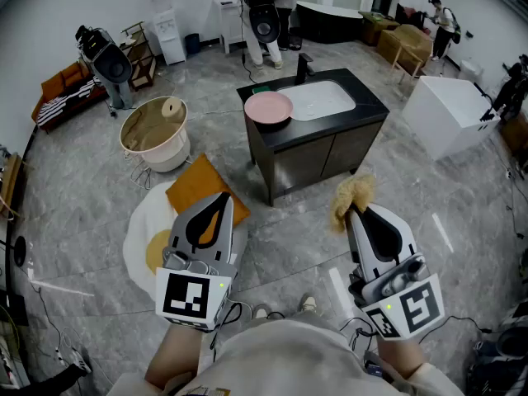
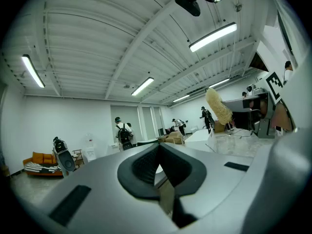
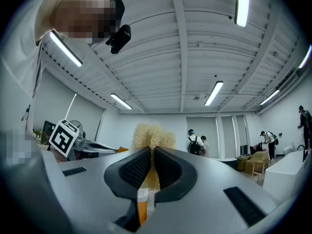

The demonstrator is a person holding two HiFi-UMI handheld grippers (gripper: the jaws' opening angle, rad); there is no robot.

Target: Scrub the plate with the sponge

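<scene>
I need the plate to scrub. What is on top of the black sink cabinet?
A pink plate lies on the cabinet's left end, beside the white basin; a black tap stands behind. The plate hides the counter under it.

Ahead of me the black tabletop [image 1: 368, 106] carries a pink plate [image 1: 268, 107] at its left end, just beside the white sink basin [image 1: 323, 99] set into it. A dark faucet [image 1: 304, 66] rises at the back edge. Its cabinet [image 1: 313, 159] stands on the grey tiled floor [image 1: 82, 213].
</scene>
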